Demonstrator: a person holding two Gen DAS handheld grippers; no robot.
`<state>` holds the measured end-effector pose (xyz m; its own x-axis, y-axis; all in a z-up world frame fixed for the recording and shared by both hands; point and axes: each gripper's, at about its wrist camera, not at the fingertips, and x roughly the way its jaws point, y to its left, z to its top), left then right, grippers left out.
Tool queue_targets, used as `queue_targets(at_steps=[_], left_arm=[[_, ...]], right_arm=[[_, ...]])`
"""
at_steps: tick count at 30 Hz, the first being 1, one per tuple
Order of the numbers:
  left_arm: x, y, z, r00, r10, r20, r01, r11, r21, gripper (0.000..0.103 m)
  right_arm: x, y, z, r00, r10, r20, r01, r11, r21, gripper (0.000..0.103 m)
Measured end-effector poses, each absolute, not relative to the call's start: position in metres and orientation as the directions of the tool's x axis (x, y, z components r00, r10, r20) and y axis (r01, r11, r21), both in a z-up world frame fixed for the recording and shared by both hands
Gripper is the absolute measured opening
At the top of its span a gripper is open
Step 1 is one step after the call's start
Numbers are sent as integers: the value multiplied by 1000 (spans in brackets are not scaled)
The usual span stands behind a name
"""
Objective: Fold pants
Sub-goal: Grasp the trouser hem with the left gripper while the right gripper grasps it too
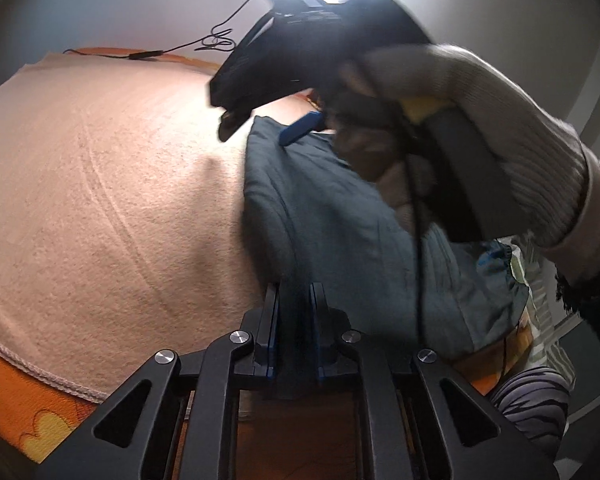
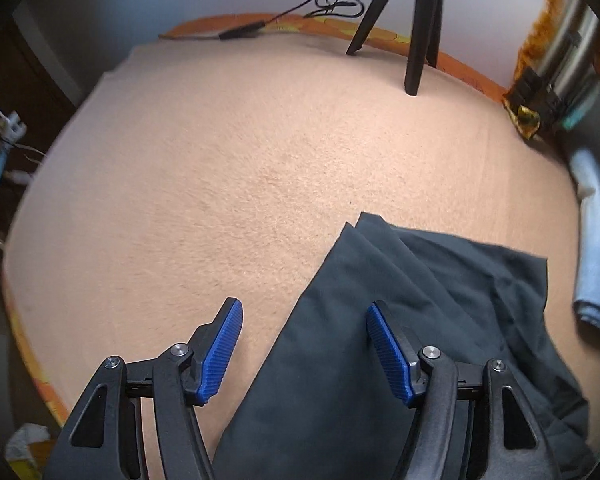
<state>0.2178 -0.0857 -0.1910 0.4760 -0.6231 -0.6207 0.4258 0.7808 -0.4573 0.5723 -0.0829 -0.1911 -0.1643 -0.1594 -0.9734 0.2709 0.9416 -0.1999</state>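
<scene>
The jaws of the left gripper [image 1: 294, 300] are pinched narrow on a fold of the dark pants [image 1: 320, 208], cloth bunched between the blue pads, probably to anchor that edge while the other hand works; the jaws of the right gripper [image 2: 304, 344] stand wide, holding nothing, poised over the near edge of the same pants [image 2: 400, 320], with the left pad above bare blanket and the right pad above the fabric, which suggests a pinch on that edge is being lined up. The pants lie rumpled on the peach blanket [image 2: 240, 160] that covers the bed, towards its right side, one pointed corner reaching out to the middle. In the left wrist view the person's gloved right hand [image 1: 480, 128] grips the right tool's handle above the garment. Further out, a black tripod [image 2: 416, 28] stands at the far edge, a cable [image 2: 332, 0] trails beside it, and a pale blue cloth [image 2: 596, 248] lies off to the right
</scene>
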Motion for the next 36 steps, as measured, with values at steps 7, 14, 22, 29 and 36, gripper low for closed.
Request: queue_targets(at_steps=[7,14,22,29,36], left_arm=[[217,-92,-188,480,-619,-622,452,782,-429,12],[219,-91,-189,479,-608,-633,441,790,-426,12],[226,-92,-192,484,-555,-676,384,829,-406,46],[230,-101,-192,488,-536,-689,386,840,-381,46],[229,-108,-193,492,-539,-684,404,837,-368,37]], right_arm=[[585,-74,-211,-238,-240,-941,209,934,-291,62],[580,-79,-205,-234,-227,-945,222,934,-279,30],[570,-94,-189,-192,-177,-965,282,932,-227,7],[564,-104,-163,-120,-121,-985,333,930,-155,3],[562,-112,-153,-77,-96,-992,351,929,-117,2]])
